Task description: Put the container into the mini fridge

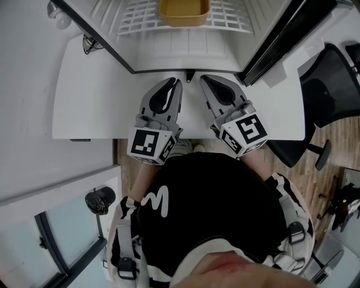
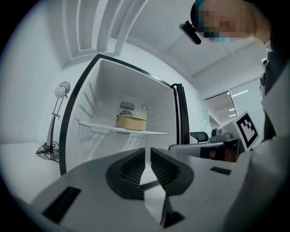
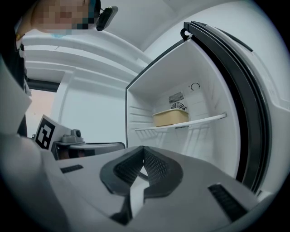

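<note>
Container [image 1: 183, 11], tan, rectangular and open-topped, sits on the white wire shelf [image 1: 140, 19] inside the open white mini fridge [image 1: 188, 53]. Before it, the grey left gripper [image 1: 178, 83] and right gripper [image 1: 203, 80] lie side by side over the white tabletop [image 1: 84, 95], both jaws closed and empty.

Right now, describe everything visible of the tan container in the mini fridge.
The container is a shallow tan tub, rectangular with rounded corners and a lip round its top, plastic by its look. It stands upright and level on the white shelf of the open mini fridge, toward the back, before the vent grille. Only the shelf touches it; its contents cannot be made out.
</note>
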`<state>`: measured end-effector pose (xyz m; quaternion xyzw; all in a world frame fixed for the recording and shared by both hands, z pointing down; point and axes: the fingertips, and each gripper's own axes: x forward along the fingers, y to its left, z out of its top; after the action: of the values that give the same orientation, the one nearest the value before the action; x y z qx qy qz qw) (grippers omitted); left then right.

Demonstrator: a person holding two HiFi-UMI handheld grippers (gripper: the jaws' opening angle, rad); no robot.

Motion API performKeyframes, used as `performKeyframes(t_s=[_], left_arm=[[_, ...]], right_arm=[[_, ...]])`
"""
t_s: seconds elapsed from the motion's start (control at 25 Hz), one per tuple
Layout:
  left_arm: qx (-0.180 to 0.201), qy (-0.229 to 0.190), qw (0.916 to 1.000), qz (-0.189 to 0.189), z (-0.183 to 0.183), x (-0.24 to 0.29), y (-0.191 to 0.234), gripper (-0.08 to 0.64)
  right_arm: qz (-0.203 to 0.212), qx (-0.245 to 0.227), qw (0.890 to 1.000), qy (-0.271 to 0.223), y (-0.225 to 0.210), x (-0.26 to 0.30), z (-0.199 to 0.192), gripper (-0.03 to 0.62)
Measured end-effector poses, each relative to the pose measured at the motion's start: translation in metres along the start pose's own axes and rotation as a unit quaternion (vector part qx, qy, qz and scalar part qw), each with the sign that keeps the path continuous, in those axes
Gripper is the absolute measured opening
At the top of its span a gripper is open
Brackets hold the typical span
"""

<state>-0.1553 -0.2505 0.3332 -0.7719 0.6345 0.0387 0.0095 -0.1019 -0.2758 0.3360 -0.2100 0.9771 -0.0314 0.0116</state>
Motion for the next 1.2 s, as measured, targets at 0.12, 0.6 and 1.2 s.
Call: performKeyframes(t_s=[0.12, 0.6, 1.2], left_arm=[[0.002, 0.004, 1.0000, 0.004, -0.0003, -0.0001, 0.0006, 0.043], [0.004, 0.004, 1.0000, 0.006, -0.0004, 0.0010, 0.0027, 0.043], [0.002, -0.004, 1.0000, 0.004, 0.0033, 0.0025, 0.0061, 0.040]], right_arm=[[-0.002, -0.005, 1.000, -0.001, -0.0003, -0.0007, 0.0007, 0.011], [-0.003, -0.020, 1.000, -0.004, -0.0011, 0.0012, 0.0033, 0.010], [-0.002, -0.022, 1.000, -0.005, 0.0009, 0.0039, 0.0066, 0.009]])
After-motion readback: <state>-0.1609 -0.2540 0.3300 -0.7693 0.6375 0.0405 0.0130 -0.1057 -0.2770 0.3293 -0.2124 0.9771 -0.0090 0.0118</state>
